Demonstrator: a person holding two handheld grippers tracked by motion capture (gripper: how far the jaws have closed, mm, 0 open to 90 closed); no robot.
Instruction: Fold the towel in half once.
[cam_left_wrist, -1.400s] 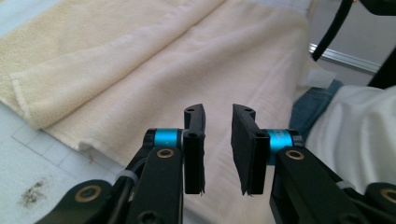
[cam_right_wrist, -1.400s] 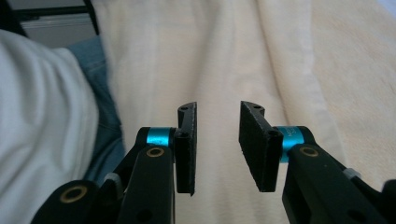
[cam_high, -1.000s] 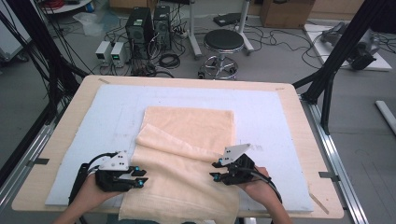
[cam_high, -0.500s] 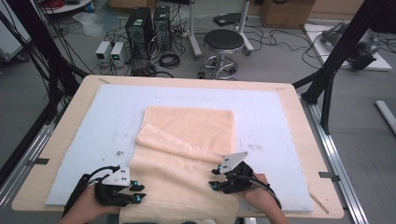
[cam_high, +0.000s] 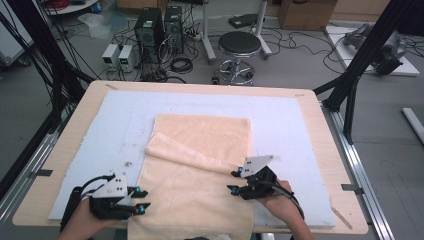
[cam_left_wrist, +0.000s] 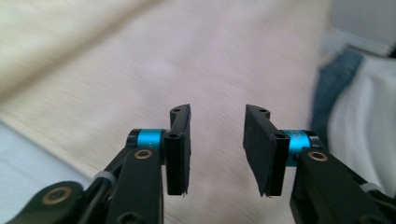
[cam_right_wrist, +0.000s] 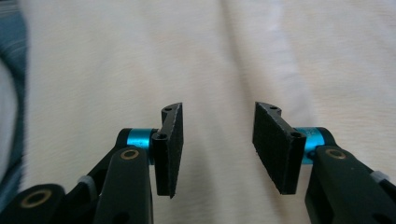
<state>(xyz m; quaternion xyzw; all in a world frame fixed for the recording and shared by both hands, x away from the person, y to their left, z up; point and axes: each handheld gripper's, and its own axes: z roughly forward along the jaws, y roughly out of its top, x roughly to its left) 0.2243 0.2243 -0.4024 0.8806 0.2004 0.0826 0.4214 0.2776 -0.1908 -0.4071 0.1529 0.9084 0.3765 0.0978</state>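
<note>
The towel (cam_high: 197, 175) lay on the blue mat (cam_high: 295, 130) of the tabletop (cam_high: 327, 145), its near end hanging over the front edge, a fold ridge running slantwise across its middle. The left tool (cam_high: 142, 199) sat at the towel's near left edge, the right tool (cam_high: 233, 181) at its right edge by the ridge's end. Both had just been opening; in the left gripper view the left tool (cam_left_wrist: 217, 149) stood released with nothing between its pads, cloth lying beyond it, and the right tool (cam_right_wrist: 217, 147) was likewise released above bare cloth.

With both tools off the towel, the overhanging end could probably drag it toward the person and off the mat, since nothing pinned it. A fresh pinch at the ridge might catch two layers instead of one and pull the fold crooked. A grip taken by one tool before the other would likely skew the cloth.

Nothing else lay on the mat, so no obstacle stood between tools and towel. Beyond the tabletop stood a stool (cam_high: 240, 47), computer cases (cam_high: 160, 25) and loose cables (cam_high: 182, 62) on the floor, well clear of the work.
</note>
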